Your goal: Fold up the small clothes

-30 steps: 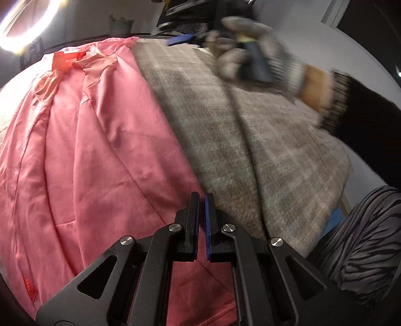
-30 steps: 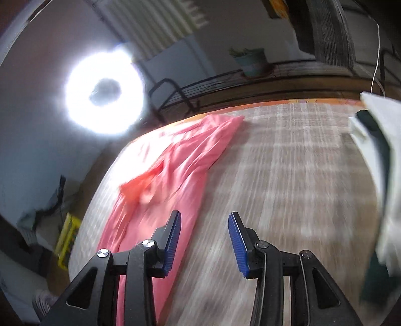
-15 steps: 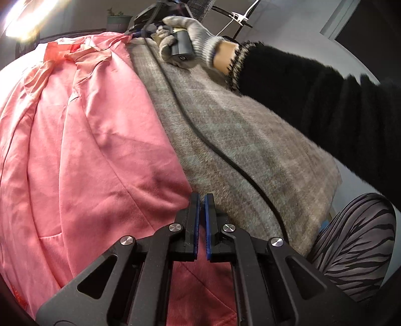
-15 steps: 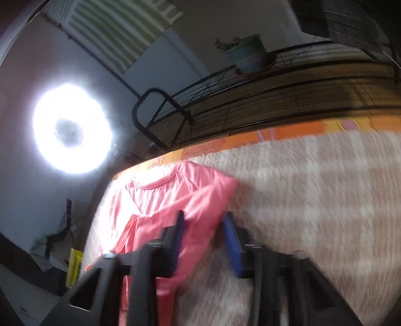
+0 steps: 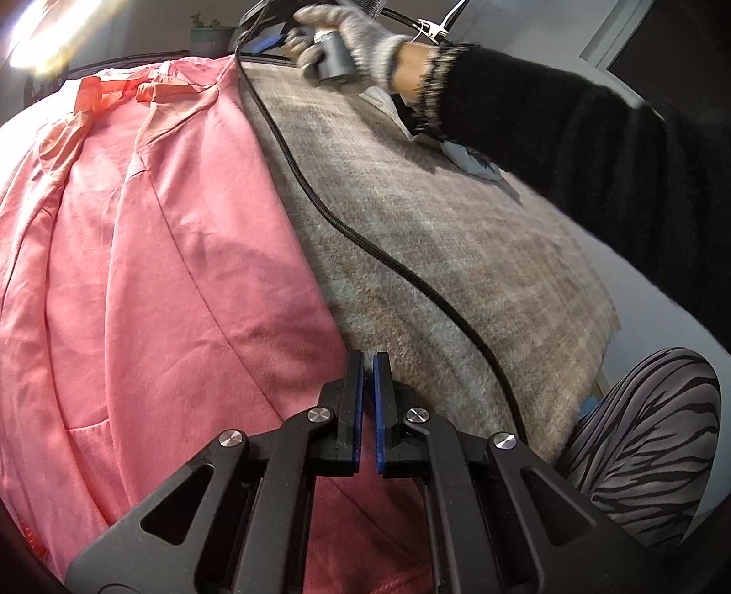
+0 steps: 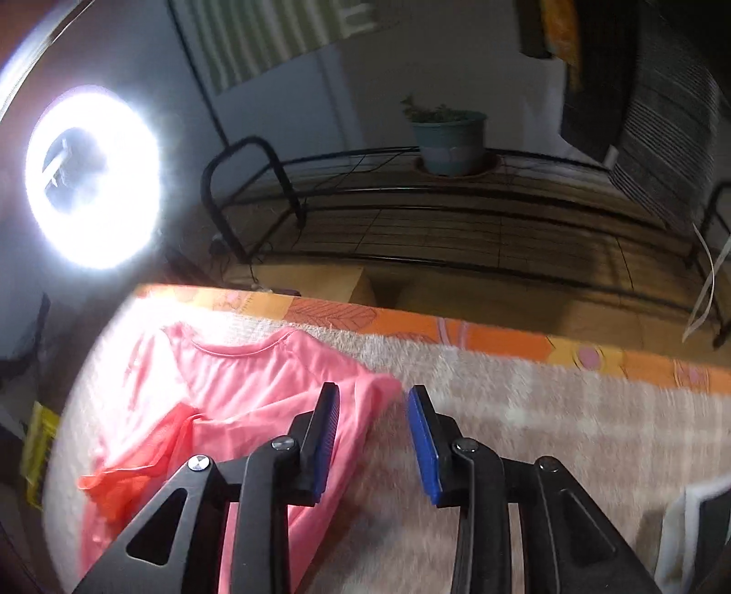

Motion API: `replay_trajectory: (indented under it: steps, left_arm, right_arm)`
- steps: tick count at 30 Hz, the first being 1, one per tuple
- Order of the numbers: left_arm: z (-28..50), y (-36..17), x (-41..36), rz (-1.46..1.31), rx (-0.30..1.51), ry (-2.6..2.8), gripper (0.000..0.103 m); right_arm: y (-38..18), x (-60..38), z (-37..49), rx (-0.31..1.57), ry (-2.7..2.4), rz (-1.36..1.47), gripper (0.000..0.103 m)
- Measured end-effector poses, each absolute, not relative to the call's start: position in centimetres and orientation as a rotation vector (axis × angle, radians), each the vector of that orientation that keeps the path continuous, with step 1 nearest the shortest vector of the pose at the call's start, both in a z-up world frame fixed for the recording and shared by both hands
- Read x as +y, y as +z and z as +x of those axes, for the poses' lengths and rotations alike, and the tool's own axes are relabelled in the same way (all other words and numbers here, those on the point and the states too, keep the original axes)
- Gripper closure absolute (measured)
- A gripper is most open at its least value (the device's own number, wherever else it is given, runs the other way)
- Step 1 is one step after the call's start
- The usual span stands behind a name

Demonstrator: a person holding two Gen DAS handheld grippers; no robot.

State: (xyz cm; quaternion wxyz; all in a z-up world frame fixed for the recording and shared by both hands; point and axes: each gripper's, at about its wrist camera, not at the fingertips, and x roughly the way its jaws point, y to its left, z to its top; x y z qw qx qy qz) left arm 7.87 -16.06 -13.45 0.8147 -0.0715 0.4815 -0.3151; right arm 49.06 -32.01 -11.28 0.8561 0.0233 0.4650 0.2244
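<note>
A pink garment (image 5: 150, 274) lies spread on a grey-brown plaid blanket (image 5: 447, 237). My left gripper (image 5: 368, 365) is shut, its jaws almost touching, low over the garment's near right edge; whether cloth is pinched between them is hidden. The right hand, in a knit glove (image 5: 352, 36), holds the other gripper at the far end of the garment. In the right wrist view the right gripper (image 6: 372, 397) is open, its jaws either side of the pink garment's (image 6: 237, 402) far right corner.
A black cable (image 5: 365, 246) runs across the blanket from the right gripper. A ring light (image 6: 91, 178) glares at the left. A metal rack with a potted plant (image 6: 447, 137) stands behind the bed. Folded pale clothes (image 5: 475, 160) lie at the blanket's right.
The right gripper has swung to the garment's far right corner and settled there with its jaws open. The left gripper has stayed shut at the near edge.
</note>
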Motion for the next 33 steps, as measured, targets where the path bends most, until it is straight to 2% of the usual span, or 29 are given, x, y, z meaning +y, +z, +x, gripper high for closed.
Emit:
replay_trajectory:
  steps: [8, 15, 18, 25, 33]
  left_arm:
    - [4.8, -10.5, -14.3, -0.098, 0.955, -0.662, 0.1]
    - [1.0, -6.9, -8.3, -0.086, 0.874, -0.593, 0.082]
    - [-0.1, -6.0, -4.8, -0.07, 0.852, -0.523, 0.069]
    - [0.8, -7.6, 5.2, -0.193, 0.963, -0.305, 0.069]
    - [1.1, -12.0, 7.0, -0.305, 1.149, -0.302, 0.069]
  right_arm:
    - [-3.6, -37.0, 39.5, 0.927, 0.51, 0.125, 0.066]
    - [0.6, -38.8, 27.3, 0.931, 0.563, 0.181, 0.064]
    - [0.1, -39.0, 21.8, 0.972, 0.567, 0.192, 0.064]
    - [-4.6, -37.3, 10.3, 1.128, 0.628, 0.233, 0.064]
    - [-10.8, -35.1, 4.4, 1.278, 0.644, 0.203, 0.064]
